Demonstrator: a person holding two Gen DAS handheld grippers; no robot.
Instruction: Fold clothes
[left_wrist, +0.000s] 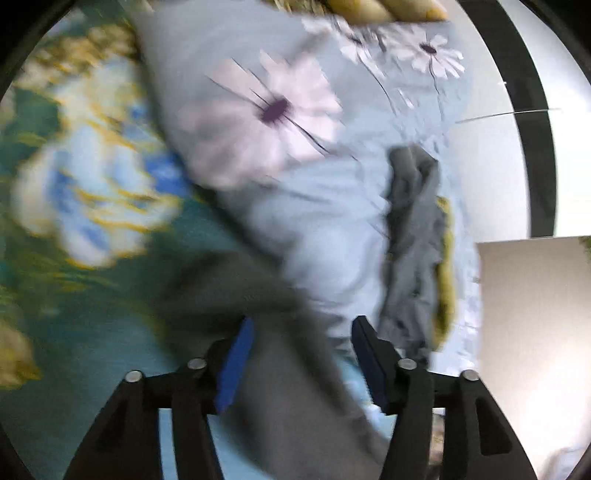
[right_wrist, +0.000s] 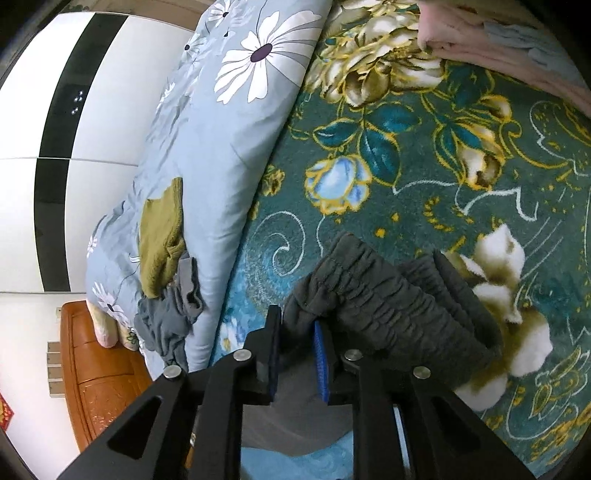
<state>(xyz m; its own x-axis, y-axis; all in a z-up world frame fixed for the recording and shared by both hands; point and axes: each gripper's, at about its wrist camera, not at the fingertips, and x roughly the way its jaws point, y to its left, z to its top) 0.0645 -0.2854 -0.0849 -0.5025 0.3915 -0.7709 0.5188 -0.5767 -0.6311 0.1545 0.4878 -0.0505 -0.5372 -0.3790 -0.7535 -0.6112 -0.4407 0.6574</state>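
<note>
A dark grey garment with an elastic waistband (right_wrist: 388, 306) lies on the green floral blanket (right_wrist: 424, 166). My right gripper (right_wrist: 298, 328) has its jaws narrowly apart around the waistband's left end, and cloth fills the gap. In the blurred left wrist view the same grey garment (left_wrist: 280, 362) runs between the wide-apart fingers of my left gripper (left_wrist: 301, 328). An olive garment (right_wrist: 162, 236) and a grey garment (right_wrist: 173, 314) lie crumpled on the light blue daisy duvet (right_wrist: 221, 129).
The folded daisy duvet (left_wrist: 288, 122) lies along the blanket's edge. A pink cloth (right_wrist: 480, 40) sits at the far end. A white and black wardrobe (right_wrist: 55, 129) and an orange wooden cabinet (right_wrist: 99, 369) stand beyond the bed.
</note>
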